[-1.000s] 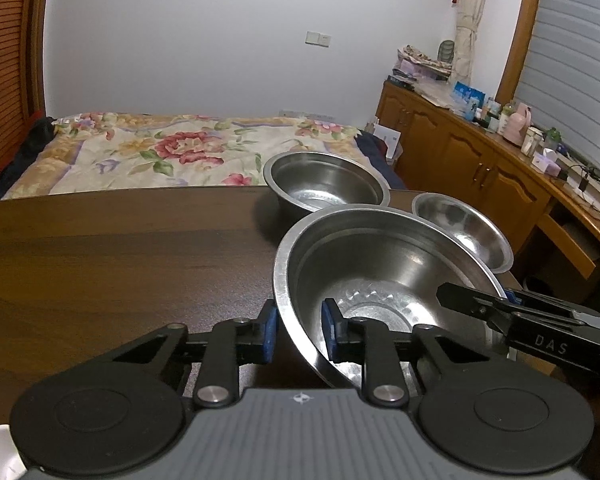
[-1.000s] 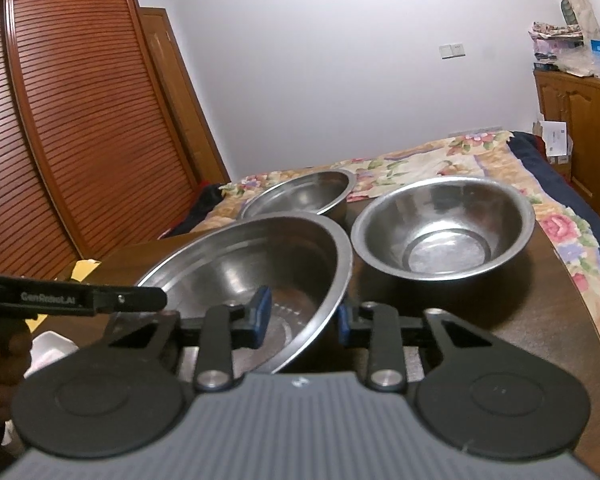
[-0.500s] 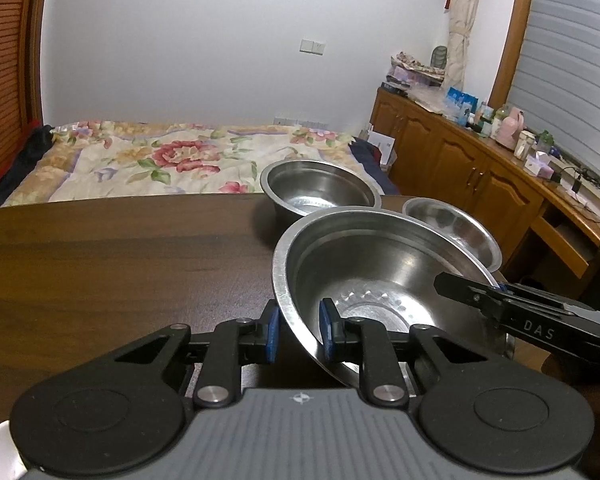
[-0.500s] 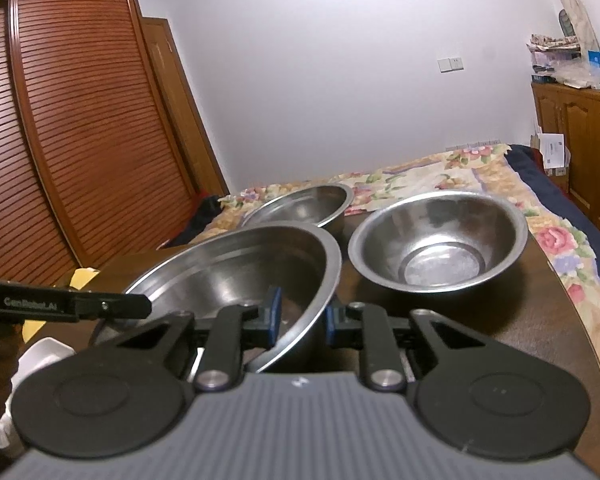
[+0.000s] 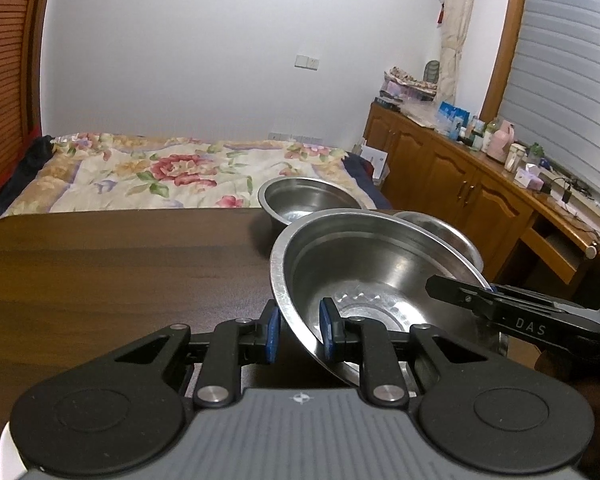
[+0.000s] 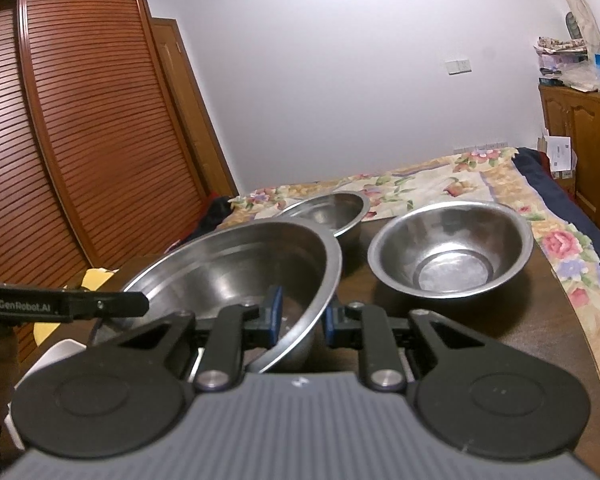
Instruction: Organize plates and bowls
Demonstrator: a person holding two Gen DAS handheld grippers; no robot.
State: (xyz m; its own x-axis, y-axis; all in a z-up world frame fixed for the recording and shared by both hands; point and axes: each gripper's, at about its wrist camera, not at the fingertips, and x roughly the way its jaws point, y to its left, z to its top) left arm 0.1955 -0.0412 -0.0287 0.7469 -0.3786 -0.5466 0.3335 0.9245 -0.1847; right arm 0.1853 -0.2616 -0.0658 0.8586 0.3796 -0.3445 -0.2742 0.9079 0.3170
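While the left tongs clamp its left rim, the big bowl hangs tilted, seemingly clear of the worktop. Opposite, the right tongs pinch its right rim. Behind it sit a deep bowl and a far bowl.

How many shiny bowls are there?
3. The big bowl is gripped by both grippers, left and right. A middle bowl sits to its right, a far bowl behind. None looks hidden.
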